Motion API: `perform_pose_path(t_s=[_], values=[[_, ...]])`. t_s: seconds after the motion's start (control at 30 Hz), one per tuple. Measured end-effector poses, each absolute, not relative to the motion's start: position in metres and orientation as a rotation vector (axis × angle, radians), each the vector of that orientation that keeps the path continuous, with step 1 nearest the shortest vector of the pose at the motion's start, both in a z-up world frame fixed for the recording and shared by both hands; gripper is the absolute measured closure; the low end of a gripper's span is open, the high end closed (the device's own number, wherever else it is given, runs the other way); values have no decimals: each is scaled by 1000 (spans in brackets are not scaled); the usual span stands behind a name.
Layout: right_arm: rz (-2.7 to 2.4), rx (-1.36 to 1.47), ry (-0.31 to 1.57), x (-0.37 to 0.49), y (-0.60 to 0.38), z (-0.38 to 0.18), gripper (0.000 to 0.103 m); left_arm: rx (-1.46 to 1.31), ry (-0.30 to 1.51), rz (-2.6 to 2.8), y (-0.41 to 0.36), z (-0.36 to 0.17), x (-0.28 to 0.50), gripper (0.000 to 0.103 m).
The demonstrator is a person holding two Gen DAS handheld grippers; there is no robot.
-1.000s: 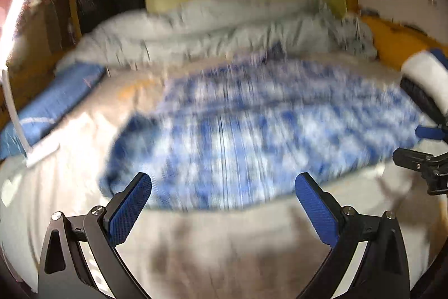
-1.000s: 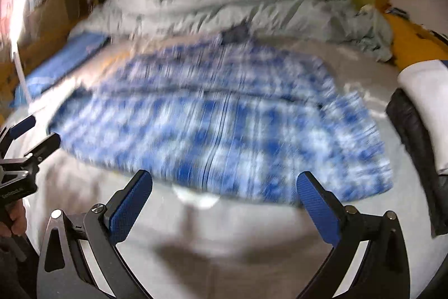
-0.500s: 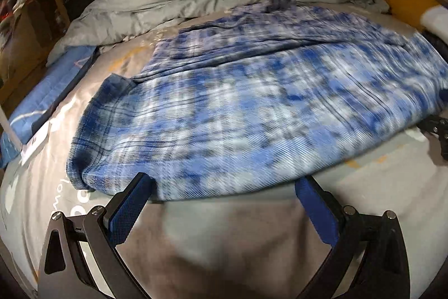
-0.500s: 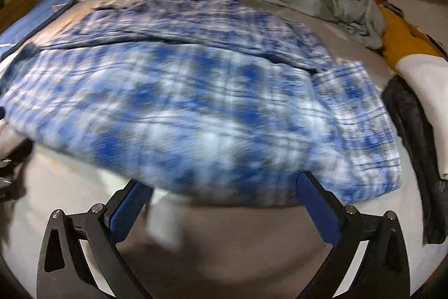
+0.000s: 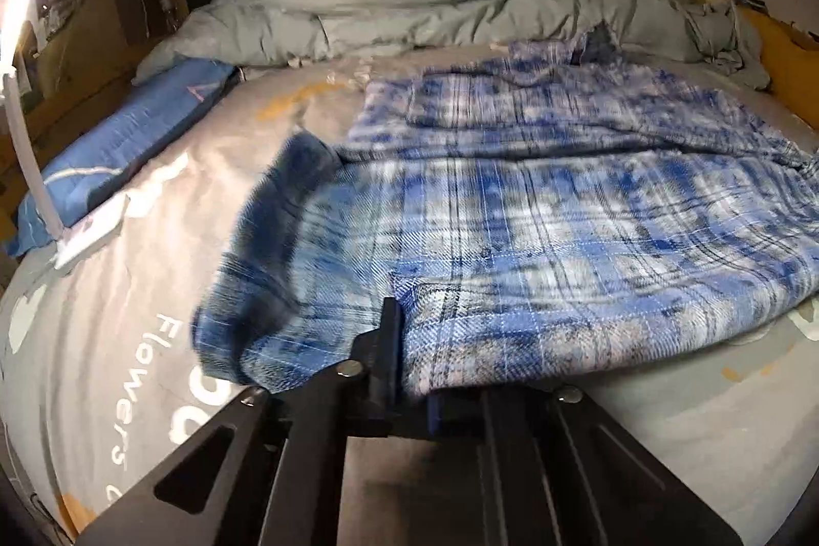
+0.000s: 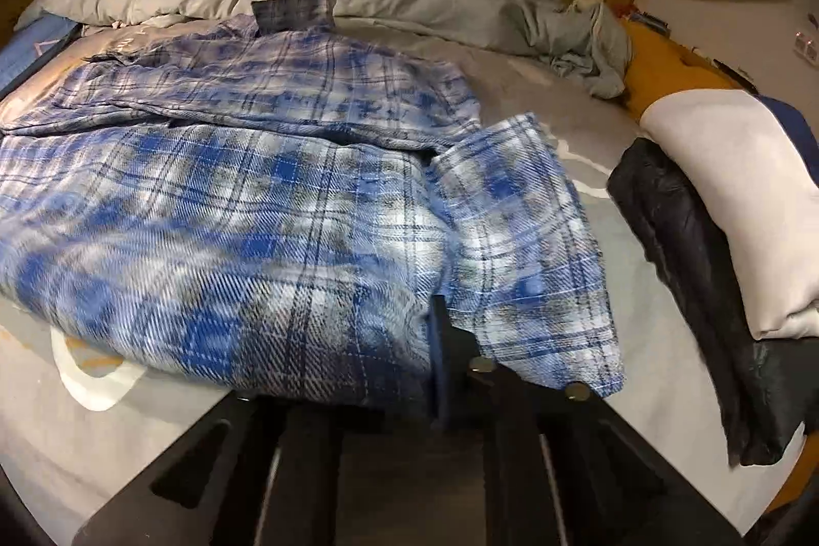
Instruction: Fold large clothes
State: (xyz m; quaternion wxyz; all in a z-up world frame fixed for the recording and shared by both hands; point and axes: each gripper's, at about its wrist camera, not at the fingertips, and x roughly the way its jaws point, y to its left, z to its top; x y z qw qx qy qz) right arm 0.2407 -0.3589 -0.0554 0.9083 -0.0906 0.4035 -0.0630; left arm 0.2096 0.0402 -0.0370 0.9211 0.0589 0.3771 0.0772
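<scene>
We have the shirt (image 5: 537,239) spread across the bed (image 5: 128,315), its near hem right at both claws and the collar far ahead of them, toward the duvet (image 5: 435,8). Our left claw (image 5: 404,372) is pinched narrow on the hem near the shirt's left corner; the cloth bunches over the fingers there, so we judge it gripped. Our right claw (image 6: 445,372) is pinched just as narrow on the hem at the other side, where the folded-in sleeve (image 6: 522,249) lies just to its right and drapes over one finger. Holding the hem at two spread points keeps the edge straight, which suits lifting it forward over the body toward the collar, and that fold looks like the step in hand. The sleeves already seem tucked inward, so we judge the task partly done.

Off to the right claw's right sits a stack (image 6: 716,239) of dark and pale clothes, well apart from the shirt. To the left claw's left, a blue pillow (image 5: 128,147) and a white lamp (image 5: 30,167) stand clear of the shirt. The loose sleeve may slip out when the hem rises.
</scene>
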Motion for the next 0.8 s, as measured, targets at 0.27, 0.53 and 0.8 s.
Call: perform_pose_path(t_s=[0.27,0.53,0.8], values=[[-41,-143,804,182,-364,-15,102,87,764,123,54,-8,160,99],[-19,-123,845,116,-376,-14,102,68,723,78,50,8,99,99],[-45,-94,781,132,-389,12,88,130,654,92,40,39,114,99]])
